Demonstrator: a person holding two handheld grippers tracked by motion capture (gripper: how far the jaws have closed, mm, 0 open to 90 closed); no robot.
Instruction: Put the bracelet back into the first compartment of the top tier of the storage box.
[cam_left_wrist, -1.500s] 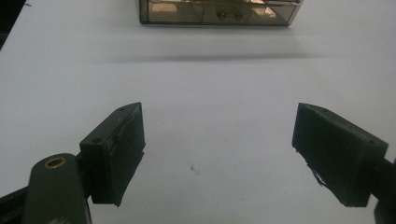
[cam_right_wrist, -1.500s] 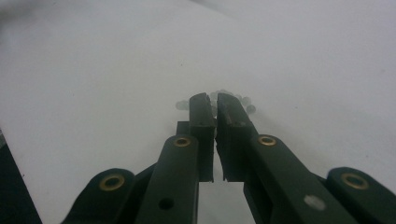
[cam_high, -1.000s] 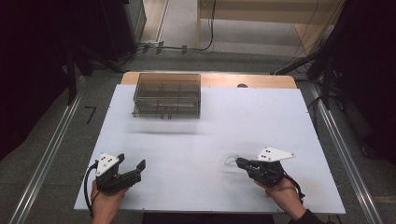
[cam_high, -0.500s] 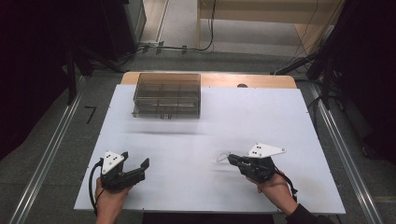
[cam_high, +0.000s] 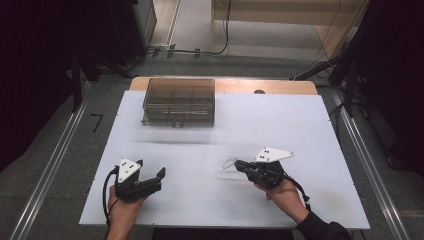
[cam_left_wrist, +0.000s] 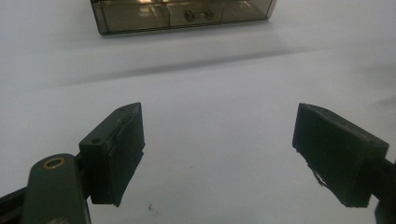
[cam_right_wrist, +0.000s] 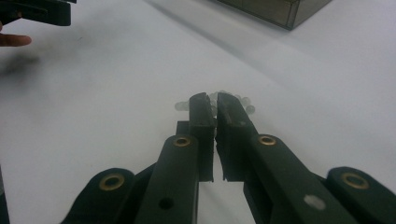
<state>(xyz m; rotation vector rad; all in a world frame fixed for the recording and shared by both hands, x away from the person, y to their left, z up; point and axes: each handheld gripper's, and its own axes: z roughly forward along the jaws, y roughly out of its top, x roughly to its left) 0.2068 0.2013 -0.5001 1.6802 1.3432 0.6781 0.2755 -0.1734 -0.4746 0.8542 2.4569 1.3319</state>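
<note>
Your right gripper (cam_high: 239, 164) sits at about 4 o'clock on the white table (cam_high: 300, 130), low over the surface, with its jaws pointing toward 9 o'clock. The grey three-cornered plate rides on top of it, and your hand grips the body from the near side. In the right gripper view the two black jaws are drawn together until only a thin slit remains between them. At their tips they pinch a string of small clear beads (cam_right_wrist: 219, 99). The beads fan out to both sides of the jaw tips and rest on or just above the table; you cannot tell which. In the high view the bead string (cam_high: 229, 163) appears as a pale loop touching the tip of the right gripper (cam_right_wrist: 209, 103).

Your left gripper (cam_high: 150, 176) sits at about 7 o'clock on the table, well apart from the right one. Its jaws point toward 2 o'clock. In the left gripper view the two jaw pads (cam_left_wrist: 116, 151) stand wide apart, with bare table between them and nothing held. The left gripper (cam_left_wrist: 217, 154) faces the far edge of the table.

A smoke-tinted clear box (cam_high: 179, 101) with compartments stands at about 11 o'clock, near the far edge of the table. It is well apart from both grippers. In the left gripper view the box (cam_left_wrist: 182, 14) shows dividers and small dark parts in a middle compartment; what they are is too small to tell.
</note>
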